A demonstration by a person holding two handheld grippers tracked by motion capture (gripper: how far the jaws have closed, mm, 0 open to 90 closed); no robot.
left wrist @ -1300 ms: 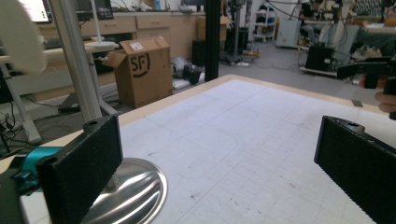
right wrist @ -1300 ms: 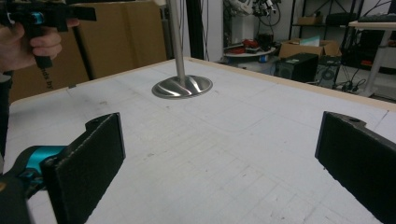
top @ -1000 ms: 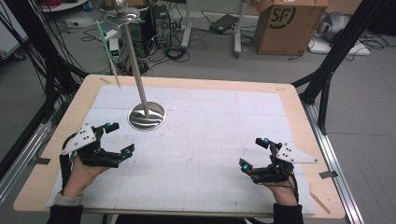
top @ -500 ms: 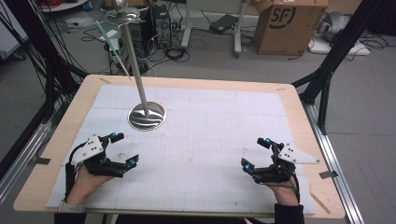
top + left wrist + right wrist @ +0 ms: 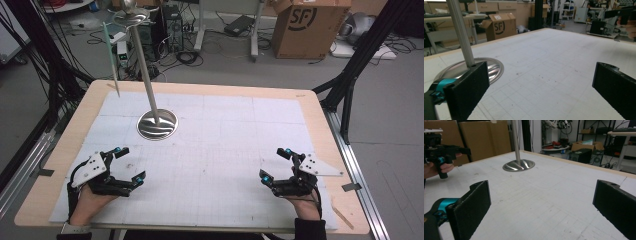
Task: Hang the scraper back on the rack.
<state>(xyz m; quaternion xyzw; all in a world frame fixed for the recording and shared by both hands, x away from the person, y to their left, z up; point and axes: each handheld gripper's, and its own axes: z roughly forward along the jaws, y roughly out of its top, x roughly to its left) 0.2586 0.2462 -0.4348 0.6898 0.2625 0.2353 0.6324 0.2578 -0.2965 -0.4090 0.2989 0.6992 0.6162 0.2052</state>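
Two grippers, both spread wide with nothing between the jaws, sit low over the table (image 5: pixel 310 107) near its front edge. Left gripper (image 5: pixel 125 165) is front-left, right gripper (image 5: pixel 277 165) front-right, well apart from each other.

The stand (image 5: pixel 150 85) is the nearest thing to reach for: round metal base flat on the mat, back-left of centre, with a tall pole rising from it and a small dish at the top. It is nearer the left gripper, apart from both.

Risks, biggest first:
- Tip-over. Tall pole on a small base looks top-heavy; a sideways knock or a high grab on the pole would likely rock it.
- Slip. The pole looks smooth and round, so flat pads closing off-centre could let it twist or slide.
- Base scrape. Coming in too low, a jaw could catch the base rim and shove the stand across the mat.
- Green rod (image 5: pixel 111 57) hangs beside the pole, behind the table's back-left corner; a wide swing on that side could hit it. What it hangs from I cannot tell.

Views:
- High view gives the layout, the full pole height, the dish and the green rod.
- Left gripper view shows the base (image 5: pixel 469 71) close up, just past the left-hand jaw, pole cut off at the top.
- Right gripper view shows the base (image 5: pixel 519 165) farther off, plus the left gripper (image 5: pixel 441 151) side-on in its hand at the left edge.
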